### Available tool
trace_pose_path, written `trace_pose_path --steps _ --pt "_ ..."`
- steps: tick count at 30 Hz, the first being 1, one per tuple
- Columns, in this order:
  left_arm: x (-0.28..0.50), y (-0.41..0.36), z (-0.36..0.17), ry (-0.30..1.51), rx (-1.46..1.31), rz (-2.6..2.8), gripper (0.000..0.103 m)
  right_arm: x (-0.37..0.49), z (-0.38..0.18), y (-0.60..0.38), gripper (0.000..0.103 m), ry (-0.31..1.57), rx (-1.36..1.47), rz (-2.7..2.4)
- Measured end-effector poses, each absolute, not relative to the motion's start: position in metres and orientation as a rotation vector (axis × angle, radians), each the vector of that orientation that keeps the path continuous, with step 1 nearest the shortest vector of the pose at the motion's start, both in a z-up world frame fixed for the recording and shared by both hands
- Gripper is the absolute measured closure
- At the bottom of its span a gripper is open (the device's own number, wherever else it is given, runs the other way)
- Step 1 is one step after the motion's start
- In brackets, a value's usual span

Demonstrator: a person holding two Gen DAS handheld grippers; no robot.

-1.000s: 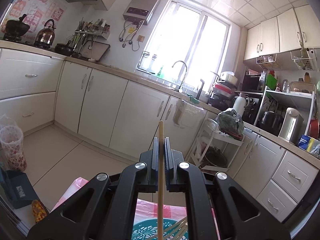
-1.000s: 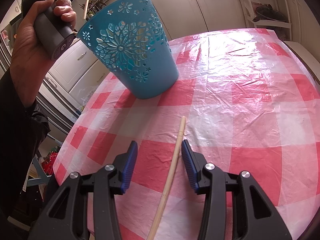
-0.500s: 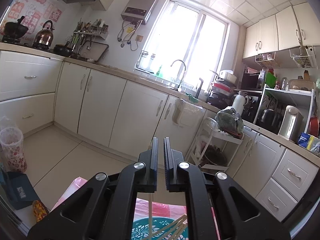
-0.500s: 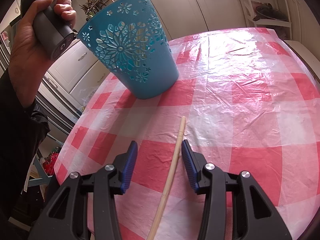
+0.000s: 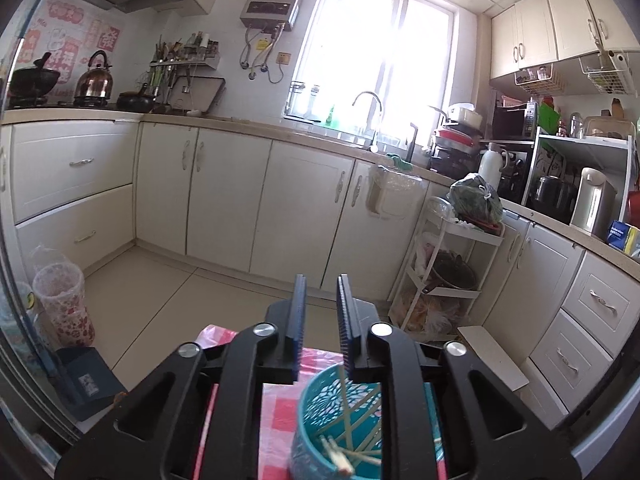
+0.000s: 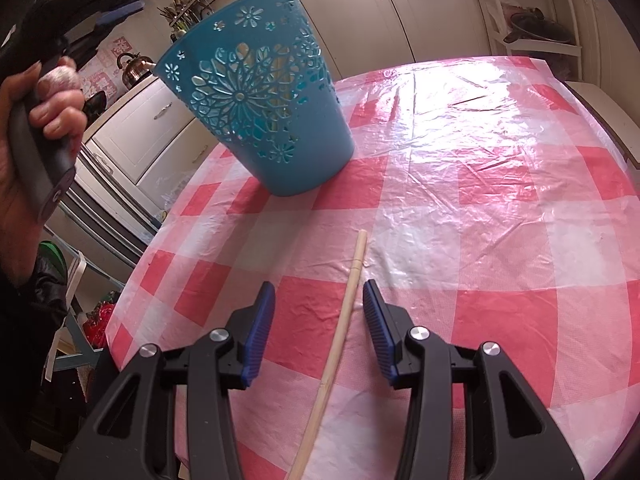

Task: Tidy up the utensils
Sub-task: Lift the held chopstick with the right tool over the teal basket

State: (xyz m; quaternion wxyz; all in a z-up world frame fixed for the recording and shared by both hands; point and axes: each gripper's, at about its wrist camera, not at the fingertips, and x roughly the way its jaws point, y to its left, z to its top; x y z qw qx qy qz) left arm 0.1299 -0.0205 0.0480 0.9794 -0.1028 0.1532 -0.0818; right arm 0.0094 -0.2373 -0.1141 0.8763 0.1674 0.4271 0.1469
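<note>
A blue perforated cup [image 6: 260,116] stands on the red-and-white checked tablecloth [image 6: 480,184]. In the left wrist view the cup [image 5: 320,456] is below my left gripper [image 5: 321,284] and holds several wooden chopsticks [image 5: 348,420]. My left gripper is open and empty, held above the cup. One wooden chopstick [image 6: 340,336] lies on the cloth between the blue pads of my right gripper [image 6: 319,292]. The right gripper is open around it, pads apart from it.
The table's left edge [image 6: 136,280] drops off near the cup. The person's left hand [image 6: 36,128] and its gripper handle are at the far left. Kitchen cabinets [image 5: 224,204], a white trolley [image 5: 448,276] and floor lie beyond the table.
My left gripper has opened and let go of its chopstick, which dropped into the blue cup. The left gripper then opened wider. The right gripper has stayed in place.
</note>
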Motion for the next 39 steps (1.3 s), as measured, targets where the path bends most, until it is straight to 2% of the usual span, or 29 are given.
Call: trace_pose_path --steps 3,7,13,21,34,39 --pt "0.104 0.004 0.036 0.322 -0.190 -0.093 0.055 0.009 -0.113 -0.231 0.063 0.902 0.295 0.273" --pt "0.083 0.023 0.004 0.406 -0.121 -0.025 0.047 0.012 -0.113 -0.229 0.073 0.920 0.259 0.222" --pt "0.077 0.023 -0.044 0.556 -0.020 -0.005 0.044 0.015 -0.113 -0.210 0.094 0.930 0.052 0.121" --pt "0.068 0.006 -0.058 0.583 0.033 -0.054 0.037 0.019 -0.112 -0.213 0.095 0.973 0.023 0.107" --pt "0.072 -0.006 -0.081 0.633 0.054 -0.076 0.032 0.014 -0.113 -0.209 0.095 0.960 -0.014 0.121" --pt "0.082 -0.001 -0.105 0.693 0.023 -0.087 0.031 0.010 -0.088 -0.224 0.097 0.883 0.130 0.168"
